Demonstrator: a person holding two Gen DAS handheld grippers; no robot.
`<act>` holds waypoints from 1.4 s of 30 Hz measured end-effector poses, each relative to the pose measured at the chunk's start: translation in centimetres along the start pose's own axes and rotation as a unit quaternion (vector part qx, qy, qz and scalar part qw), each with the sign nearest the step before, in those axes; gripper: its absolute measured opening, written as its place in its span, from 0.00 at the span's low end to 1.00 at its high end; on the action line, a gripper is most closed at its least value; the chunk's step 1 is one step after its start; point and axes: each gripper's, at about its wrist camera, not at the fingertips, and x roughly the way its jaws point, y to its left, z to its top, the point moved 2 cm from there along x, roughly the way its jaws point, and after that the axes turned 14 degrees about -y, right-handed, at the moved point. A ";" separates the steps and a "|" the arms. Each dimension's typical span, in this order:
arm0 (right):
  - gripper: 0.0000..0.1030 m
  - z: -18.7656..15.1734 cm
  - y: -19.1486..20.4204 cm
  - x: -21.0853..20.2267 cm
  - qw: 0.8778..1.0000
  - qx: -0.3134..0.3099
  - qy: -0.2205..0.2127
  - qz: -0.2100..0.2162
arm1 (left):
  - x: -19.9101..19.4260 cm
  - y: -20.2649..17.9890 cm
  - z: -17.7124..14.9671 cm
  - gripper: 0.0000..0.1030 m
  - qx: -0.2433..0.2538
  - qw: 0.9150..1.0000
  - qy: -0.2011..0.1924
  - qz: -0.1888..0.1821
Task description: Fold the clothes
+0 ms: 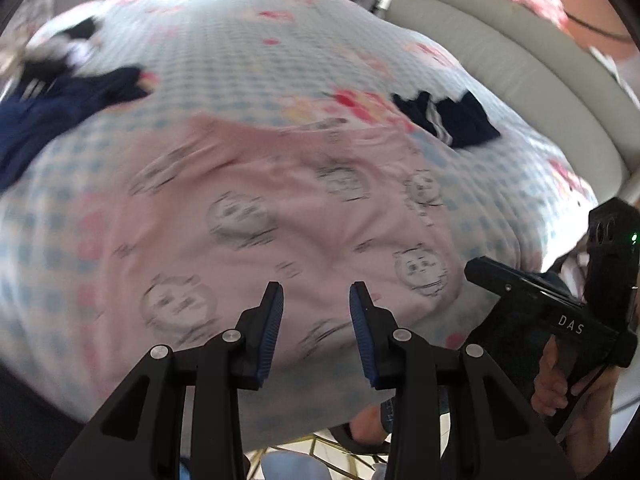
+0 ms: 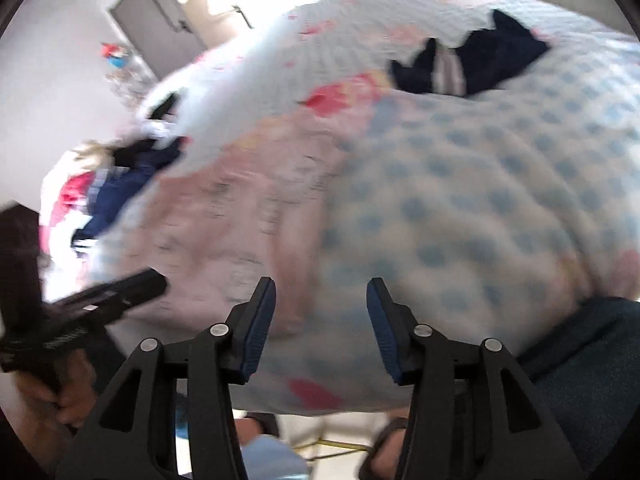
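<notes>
Pink printed garment [image 1: 280,216] spread flat mid-bed on checkered quilt [image 1: 224,40]. Left gripper [image 1: 316,308] spread, empty, over garment's near hem. Right gripper [image 2: 322,312] spread, empty, beside garment's edge. Step: pre-grasp. Next, probably: pinch near hem corners, fold away.

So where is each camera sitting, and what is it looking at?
Left wrist view: sits on the left tool, looking down over its open fingers at the pink garment on the checked bedspread; the right tool and its hand show at the right.
Right wrist view: sits on the right tool, fingers open over the bedspread; the left tool and hand show at the left.
Both share the garment, bedspread and folded navy clothes.
</notes>
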 end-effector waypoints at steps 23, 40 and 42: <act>0.49 1.7 -3.0 0.5 0.995 0.071 -0.020 -0.070 | 2.6 -5.3 1.5 0.39 0.033 0.997 0.023 -0.073; 0.57 1.1 -4.6 0.1 0.993 0.092 -0.030 -0.070 | 8.5 -12.2 -0.9 0.49 0.116 0.988 0.085 -0.052; 0.57 1.1 -4.3 0.1 0.994 0.079 -0.028 -0.075 | 8.6 -11.6 -0.9 0.38 0.110 0.990 0.082 -0.041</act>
